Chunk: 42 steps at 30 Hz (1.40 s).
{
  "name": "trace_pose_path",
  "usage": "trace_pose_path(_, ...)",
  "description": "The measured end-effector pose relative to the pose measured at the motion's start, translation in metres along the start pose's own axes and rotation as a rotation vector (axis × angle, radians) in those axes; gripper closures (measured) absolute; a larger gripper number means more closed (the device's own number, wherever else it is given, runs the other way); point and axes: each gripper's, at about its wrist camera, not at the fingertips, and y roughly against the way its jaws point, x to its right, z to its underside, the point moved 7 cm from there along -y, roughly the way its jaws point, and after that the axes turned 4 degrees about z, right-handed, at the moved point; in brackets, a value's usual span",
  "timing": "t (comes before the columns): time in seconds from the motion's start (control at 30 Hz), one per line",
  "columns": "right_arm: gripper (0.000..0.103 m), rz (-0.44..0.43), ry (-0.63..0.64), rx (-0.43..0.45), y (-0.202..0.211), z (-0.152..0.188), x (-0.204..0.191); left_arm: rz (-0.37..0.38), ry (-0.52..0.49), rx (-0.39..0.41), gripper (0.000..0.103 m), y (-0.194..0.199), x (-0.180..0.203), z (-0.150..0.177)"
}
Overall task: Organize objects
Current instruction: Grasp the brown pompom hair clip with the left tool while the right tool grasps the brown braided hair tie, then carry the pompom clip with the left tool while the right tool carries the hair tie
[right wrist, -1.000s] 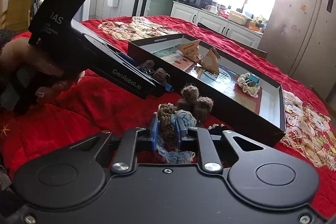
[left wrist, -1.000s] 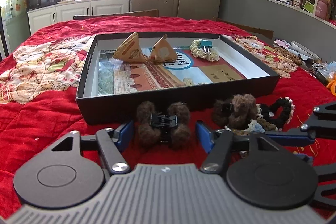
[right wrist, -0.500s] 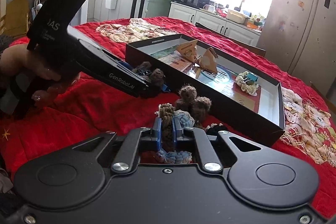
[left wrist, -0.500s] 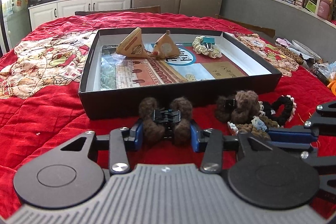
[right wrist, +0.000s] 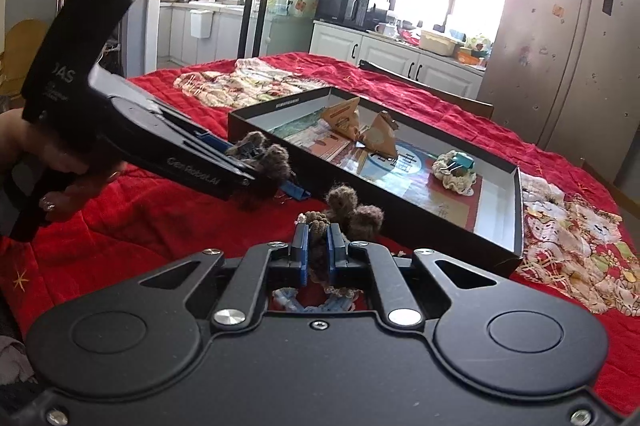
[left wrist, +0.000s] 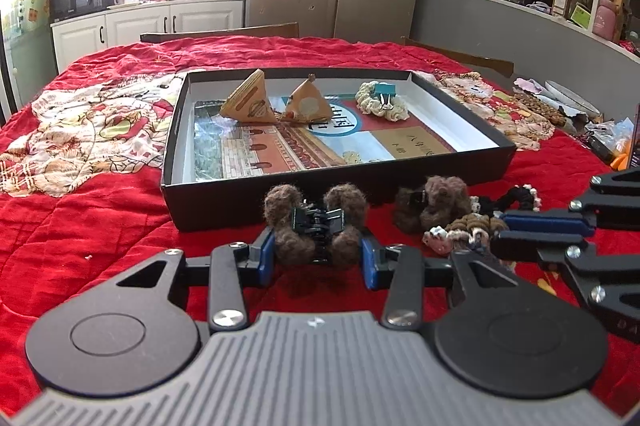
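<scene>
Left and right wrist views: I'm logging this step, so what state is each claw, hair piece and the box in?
Left claw: closed on the brown pom-pom clip.
Right claw: shut on the brown crochet scrunchie.
Black box: open, no lid.
Cream scrunchie: inside the box, teal binder clip on it.
Second brown pom-pom clip: loose on the red cloth.

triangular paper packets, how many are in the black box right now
2. One triangular packet stands at the far left of the black box; the second packet stands just right of it, beside a cream crochet piece. None look hidden.
</scene>
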Motion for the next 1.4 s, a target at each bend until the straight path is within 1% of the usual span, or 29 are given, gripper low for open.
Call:
trace_pose_path(0.7, 0.094, 0.054, -0.051, 0.128, 0.045, -0.033, 0.024, 0.025, -0.043, 0.066, 0.058, 0.029, 0.016, -0.017)
trace_pose_path(1.1, 0.094, 0.072, -0.061, 0.172, 0.059, -0.048, 0.030, 0.031, -0.054, 0.104, 0.058, 0.041, 0.020, -0.027)
trace_pose_path(1.4, 0.094, 0.086, -0.070, 0.202, 0.062, -0.061, 0.036, 0.028, -0.061, 0.129, 0.058, 0.046, 0.019, -0.037)
